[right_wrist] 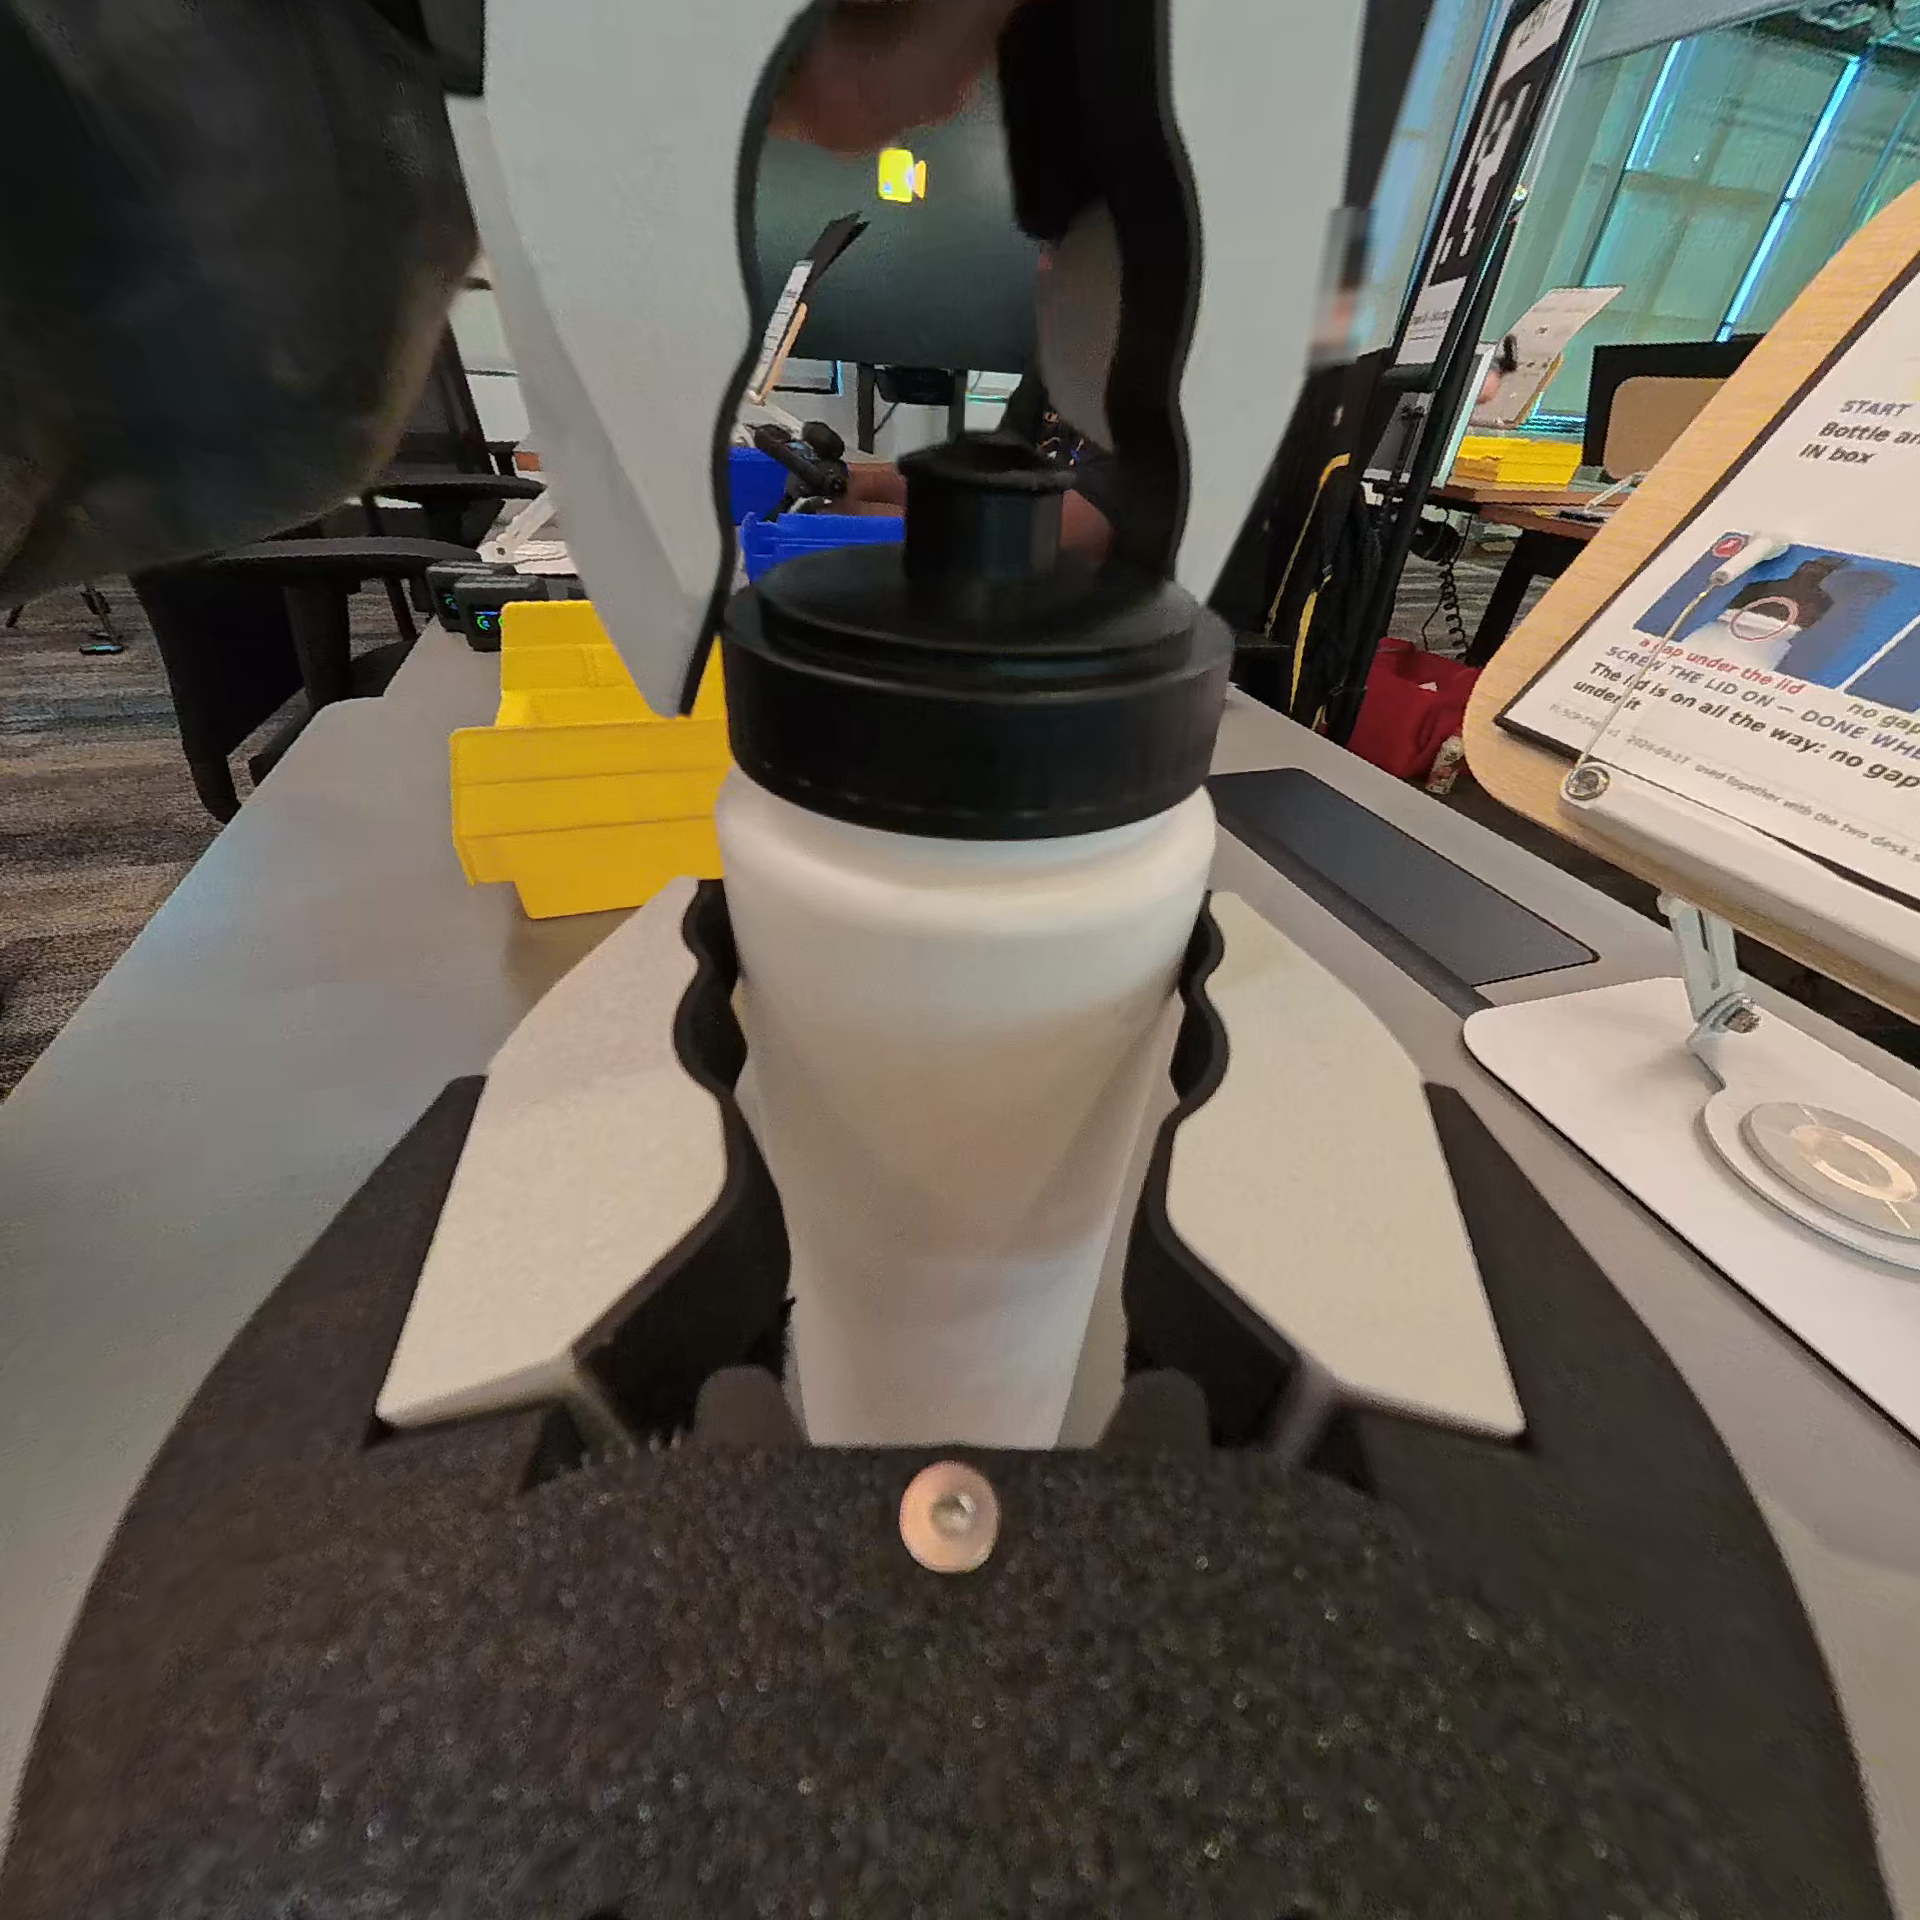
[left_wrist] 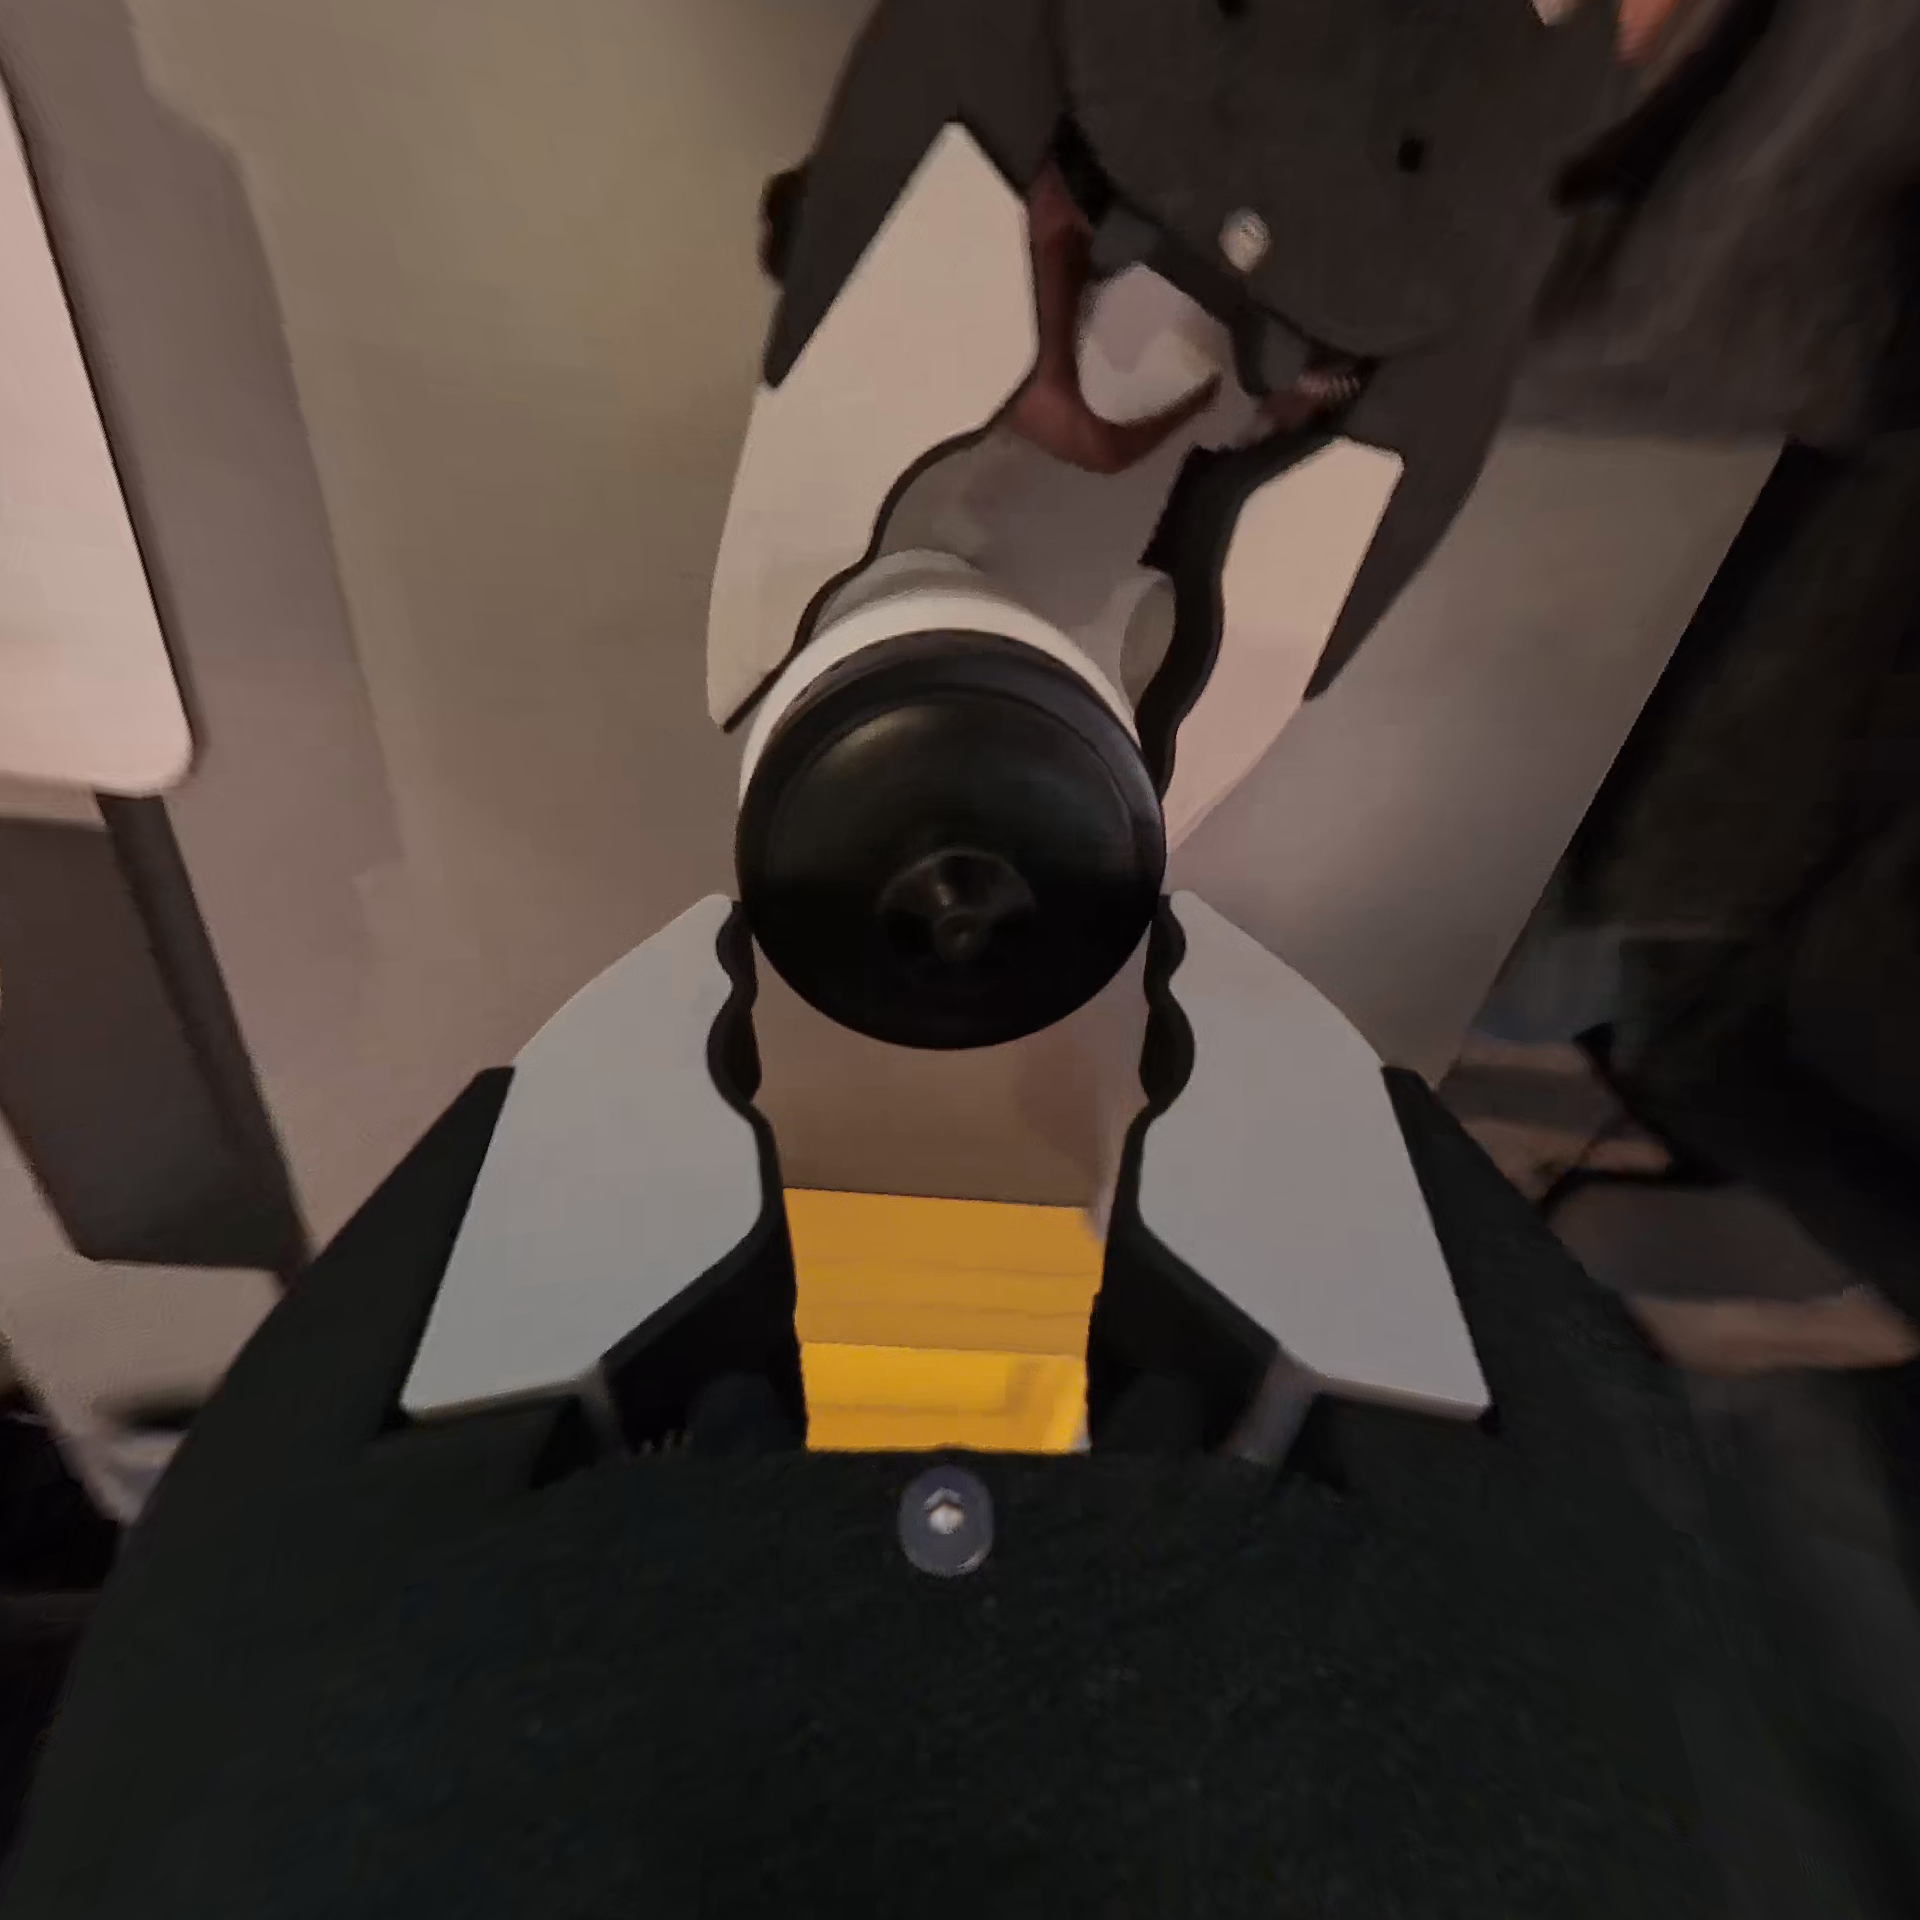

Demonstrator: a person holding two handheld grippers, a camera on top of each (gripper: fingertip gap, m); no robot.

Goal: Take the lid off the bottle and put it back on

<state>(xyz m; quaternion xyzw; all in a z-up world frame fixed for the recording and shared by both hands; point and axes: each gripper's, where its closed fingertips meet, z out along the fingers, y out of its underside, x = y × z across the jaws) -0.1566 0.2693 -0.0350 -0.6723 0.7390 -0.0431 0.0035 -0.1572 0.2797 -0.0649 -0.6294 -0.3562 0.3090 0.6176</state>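
Observation:
A white bottle stands upright on the grey table with its black spouted lid seated on it. My right gripper is shut on the bottle's body, which dents a little between the fingers. My left gripper comes down from above, one finger on each side of the lid, closed against its rim. The left wrist view looks straight down on the lid, between my left gripper's fingertips. Below it show the white bottle and the right gripper.
A yellow bin sits just behind the bottle on the left. An instruction board on a white stand stands at the right, and a dark pad lies on the table behind. Blue bins and chairs are farther back.

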